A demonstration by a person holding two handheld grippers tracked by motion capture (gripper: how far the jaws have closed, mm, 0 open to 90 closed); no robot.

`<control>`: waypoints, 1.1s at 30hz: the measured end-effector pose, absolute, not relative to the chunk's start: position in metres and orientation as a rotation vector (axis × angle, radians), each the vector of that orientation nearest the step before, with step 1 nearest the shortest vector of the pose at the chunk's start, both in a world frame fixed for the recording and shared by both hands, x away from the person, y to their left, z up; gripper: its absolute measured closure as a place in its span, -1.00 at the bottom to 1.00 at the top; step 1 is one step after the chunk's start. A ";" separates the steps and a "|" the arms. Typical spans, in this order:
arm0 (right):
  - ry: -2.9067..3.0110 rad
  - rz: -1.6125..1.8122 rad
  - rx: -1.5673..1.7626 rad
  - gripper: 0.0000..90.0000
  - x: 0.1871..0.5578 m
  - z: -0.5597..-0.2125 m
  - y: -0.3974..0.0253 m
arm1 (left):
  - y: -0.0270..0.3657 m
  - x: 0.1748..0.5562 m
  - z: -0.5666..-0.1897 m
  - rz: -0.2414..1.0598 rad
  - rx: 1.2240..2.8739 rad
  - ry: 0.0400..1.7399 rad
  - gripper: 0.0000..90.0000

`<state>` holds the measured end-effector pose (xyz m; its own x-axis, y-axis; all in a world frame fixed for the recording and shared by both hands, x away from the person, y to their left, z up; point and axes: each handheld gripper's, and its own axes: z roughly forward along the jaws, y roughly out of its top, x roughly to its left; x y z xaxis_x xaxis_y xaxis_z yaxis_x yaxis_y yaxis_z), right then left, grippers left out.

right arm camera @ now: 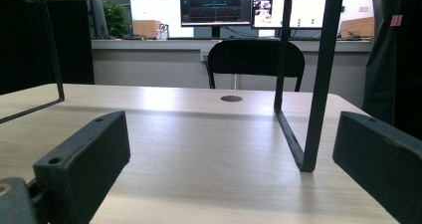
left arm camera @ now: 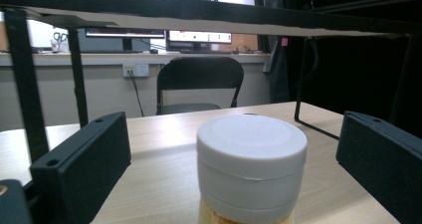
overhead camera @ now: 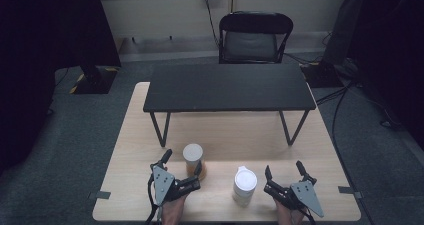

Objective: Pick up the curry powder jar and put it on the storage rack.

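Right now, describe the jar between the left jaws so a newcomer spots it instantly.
On the light wooden table, in front of the black metal shelf, two containers stand near the front edge. It is the left one: the short jar with a pale round lid and amber body, unlike the taller all-white spouted container.

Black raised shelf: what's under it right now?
Under the black raised shelf only bare wooden table shows between its wire legs. The strip directly beneath its top is covered from above; the gripper views show nothing there.

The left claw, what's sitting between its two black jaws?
A jar with a white lid, untouched between the open left claw's jaws, seen in the left gripper view.
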<state>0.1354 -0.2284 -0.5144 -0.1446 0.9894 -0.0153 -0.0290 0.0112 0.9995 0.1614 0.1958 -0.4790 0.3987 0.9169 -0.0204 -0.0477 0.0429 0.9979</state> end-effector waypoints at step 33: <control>1.303 1.321 1.104 -1.00 0.135 -0.514 -0.229 | 0.183 0.180 -0.481 0.858 1.382 0.921 -0.31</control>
<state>0.1354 -0.2290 -0.5144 -0.1481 0.9888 -0.0153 -0.0291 0.0111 0.9995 0.1798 0.1828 -0.4814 0.4134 0.9100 -0.0323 0.0328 0.0206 0.9992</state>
